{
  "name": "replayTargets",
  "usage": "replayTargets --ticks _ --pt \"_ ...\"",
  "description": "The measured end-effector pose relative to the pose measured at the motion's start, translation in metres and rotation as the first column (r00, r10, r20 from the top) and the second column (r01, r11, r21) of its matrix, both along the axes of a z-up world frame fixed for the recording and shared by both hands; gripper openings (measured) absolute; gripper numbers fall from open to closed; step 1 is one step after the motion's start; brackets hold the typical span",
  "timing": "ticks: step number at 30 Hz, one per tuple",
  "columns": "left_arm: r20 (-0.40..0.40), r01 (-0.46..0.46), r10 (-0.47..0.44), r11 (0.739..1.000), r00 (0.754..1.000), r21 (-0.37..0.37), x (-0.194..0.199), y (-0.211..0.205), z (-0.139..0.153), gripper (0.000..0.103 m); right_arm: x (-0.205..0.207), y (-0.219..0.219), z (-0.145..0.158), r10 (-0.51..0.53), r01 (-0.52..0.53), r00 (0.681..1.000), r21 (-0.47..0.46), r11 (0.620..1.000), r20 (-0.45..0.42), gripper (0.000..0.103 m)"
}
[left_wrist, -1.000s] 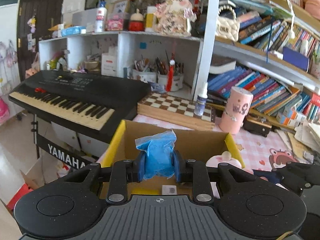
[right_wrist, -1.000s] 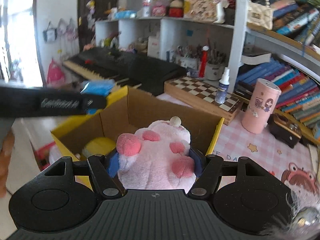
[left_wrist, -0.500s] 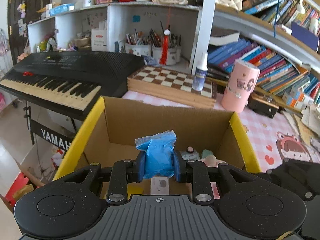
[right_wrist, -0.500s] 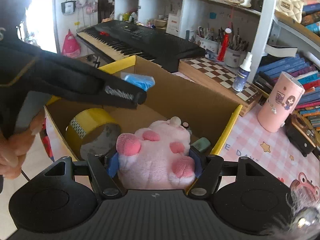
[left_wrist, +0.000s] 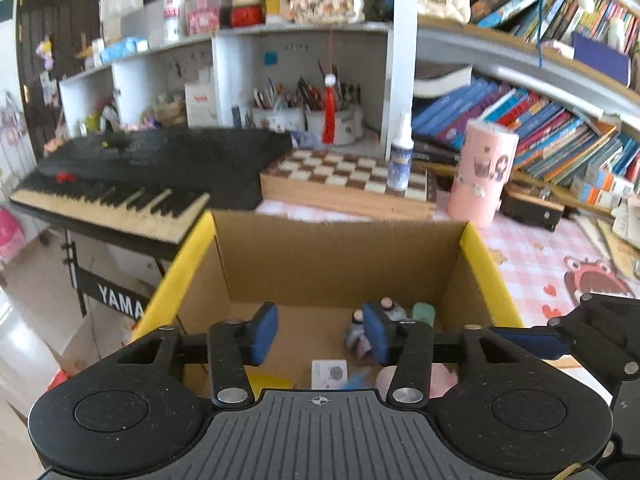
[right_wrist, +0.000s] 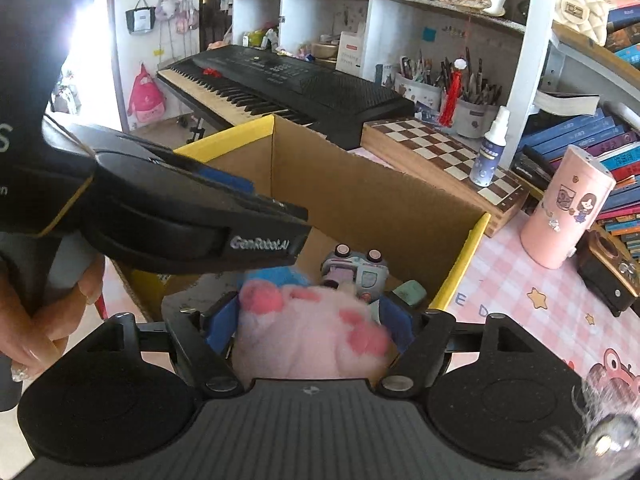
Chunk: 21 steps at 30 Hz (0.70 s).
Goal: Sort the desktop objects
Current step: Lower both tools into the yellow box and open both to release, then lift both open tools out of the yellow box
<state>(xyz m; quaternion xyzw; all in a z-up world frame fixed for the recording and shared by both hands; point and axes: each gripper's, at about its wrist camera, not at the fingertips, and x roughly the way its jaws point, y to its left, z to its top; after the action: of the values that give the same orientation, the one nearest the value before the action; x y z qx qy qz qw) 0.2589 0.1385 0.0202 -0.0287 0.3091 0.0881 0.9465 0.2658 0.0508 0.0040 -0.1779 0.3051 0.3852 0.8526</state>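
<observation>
Two grippers hang over one cardboard box [left_wrist: 340,256], both mid-drop. Left gripper [left_wrist: 318,332]: jaws have just been opening, now apart with nothing between them; the blue packet it carried shows only as a blue scrap [left_wrist: 356,380] low in the box, near a small white cube [left_wrist: 329,372]. Right gripper [right_wrist: 308,328]: jaws have also just been opening, spread wide around the pink plush toy [right_wrist: 308,332]. The toy looks blurred and sits low between the pads [right_wrist: 220,324]; whether they press it I cannot tell, likely slipping free. Both tools point down into the box so items fall inside rather than on the rim.

Box contents: small toy car [right_wrist: 354,270], mint-green item [right_wrist: 410,292] by the right wall. Yellow flaps [right_wrist: 228,142] are folded outward, keeping the mouth clear. A hand [right_wrist: 36,320] grips the left tool's handle at the right view's edge.

Beyond: pink checked desk mat [right_wrist: 520,300], pink tumbler [right_wrist: 566,208], spray bottle [right_wrist: 488,148] standing on the chessboard [right_wrist: 440,148], black keyboard [left_wrist: 140,176], bookshelves behind. Judgement: drop nearly done; next, lift clear and fetch more desk items.
</observation>
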Motion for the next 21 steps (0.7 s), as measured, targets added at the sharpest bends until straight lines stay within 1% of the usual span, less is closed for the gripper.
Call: replayTargets --ticks 3,5,8,11,14,17,19,21 --pt "0.056 0.007 -0.007 1.0 0.998 0.009 -0.015 -0.001 0.013 0.058 -0.007 -0.009 0.007 -0.017 0.016 1.0 0.022 1.0 0.022 0.079" --pt "0.082 0.006 -0.007 1.0 0.997 0.014 -0.024 -0.001 0.02 0.061 -0.013 -0.015 0.014 -0.04 0.038 0.998 0.035 0.999 0.042 0.082" --pt "0.125 -0.006 0.005 1.0 0.992 0.01 -0.042 -0.001 0.032 0.066 -0.019 -0.022 0.025 -0.091 0.088 0.995 0.059 0.994 0.05 0.082" --pt "0.176 -0.016 0.017 1.0 0.984 -0.011 -0.062 0.002 0.041 0.068 -0.029 -0.032 0.036 -0.141 0.133 0.987 0.092 0.987 0.079 0.082" --pt "0.203 -0.018 0.022 1.0 0.979 -0.023 -0.079 0.005 0.047 0.069 -0.041 -0.043 0.046 -0.196 0.183 0.974 0.117 0.976 0.115 0.082" --pt "0.222 -0.007 0.011 1.0 0.975 -0.018 -0.095 0.006 0.055 0.07 -0.052 -0.056 0.058 -0.269 0.246 0.956 0.174 0.953 0.12 0.082" --pt "0.236 0.002 0.0 1.0 0.972 -0.009 -0.107 0.007 0.059 0.071 -0.061 -0.068 0.066 -0.322 0.291 0.94 0.227 0.929 0.111 0.082" --pt "0.25 0.001 -0.001 1.0 0.968 -0.002 -0.119 0.009 0.063 0.072 -0.068 -0.078 0.072 -0.37 0.332 0.922 0.258 0.907 0.113 0.082"
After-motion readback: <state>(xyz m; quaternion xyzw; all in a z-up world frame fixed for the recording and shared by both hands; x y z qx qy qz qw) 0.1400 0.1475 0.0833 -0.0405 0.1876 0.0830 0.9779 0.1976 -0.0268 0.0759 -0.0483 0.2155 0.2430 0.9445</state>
